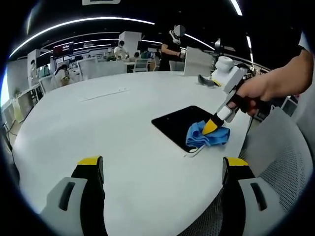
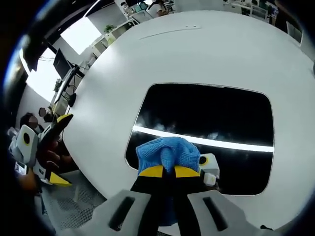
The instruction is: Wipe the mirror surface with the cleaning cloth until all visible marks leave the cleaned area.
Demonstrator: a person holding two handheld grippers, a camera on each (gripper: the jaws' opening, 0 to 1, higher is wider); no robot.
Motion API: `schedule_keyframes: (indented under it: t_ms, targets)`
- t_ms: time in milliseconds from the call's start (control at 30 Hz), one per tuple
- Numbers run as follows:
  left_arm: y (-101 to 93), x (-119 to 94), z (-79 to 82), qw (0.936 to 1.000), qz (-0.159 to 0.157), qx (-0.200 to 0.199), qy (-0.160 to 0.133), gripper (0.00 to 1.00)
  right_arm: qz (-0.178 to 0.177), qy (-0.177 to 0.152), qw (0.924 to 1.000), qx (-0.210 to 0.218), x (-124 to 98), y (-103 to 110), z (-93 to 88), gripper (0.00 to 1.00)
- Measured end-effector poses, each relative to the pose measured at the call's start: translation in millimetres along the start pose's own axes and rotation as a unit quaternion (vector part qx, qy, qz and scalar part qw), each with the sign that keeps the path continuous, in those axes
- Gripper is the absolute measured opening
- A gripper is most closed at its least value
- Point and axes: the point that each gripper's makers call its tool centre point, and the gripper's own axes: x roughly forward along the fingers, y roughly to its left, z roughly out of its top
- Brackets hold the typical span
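The right tool [image 2: 170, 171] is closed on the blue cleaning cloth [image 2: 166, 150], pressing it onto the mirror [image 2: 206, 115], which lies near the desk [image 1: 123, 123] edge nearest the person. The left tool [image 1: 162, 169] hangs open above the desk, holding nothing. Hazy smears remain along the reflected light strip. A hard stroke toward that edge could slide the unheld mirror off.

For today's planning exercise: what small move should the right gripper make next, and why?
Probably sweep the cloth forward across the mirror. The right gripper holds it pressed near the mirror's near edge, and most of the dark surface ahead looks unwiped.
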Motion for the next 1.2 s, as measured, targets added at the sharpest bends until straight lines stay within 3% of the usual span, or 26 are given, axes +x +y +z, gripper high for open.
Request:
schedule_keyframes:
  t_ms: [667, 867, 967, 1200]
  targets:
    - [0.4, 0, -3.0, 0.9999, 0.002, -0.010, 0.007, 0.99, 0.002, 0.011, 0.9999, 0.001, -9, -21, -2.6, 0.00]
    - [-3.2, 0, -3.1, 0.9999, -0.005, -0.006, 0.009, 0.99, -0.003, 0.010, 0.9999, 0.006, -12, -28, -3.9, 0.00]
    - [-0.6, -1, -1.5, 1.0000, 0.001, -0.008, 0.005, 0.99, -0.023, 0.001, 0.9997, 0.007, -15, -36, -2.0, 0.00]
    - [0.2, -1, -2.4, 0.9999, 0.001, -0.015, 0.004, 0.99, -0.024, -0.002, 0.9997, 0.010, -14, -36, -3.1, 0.00]
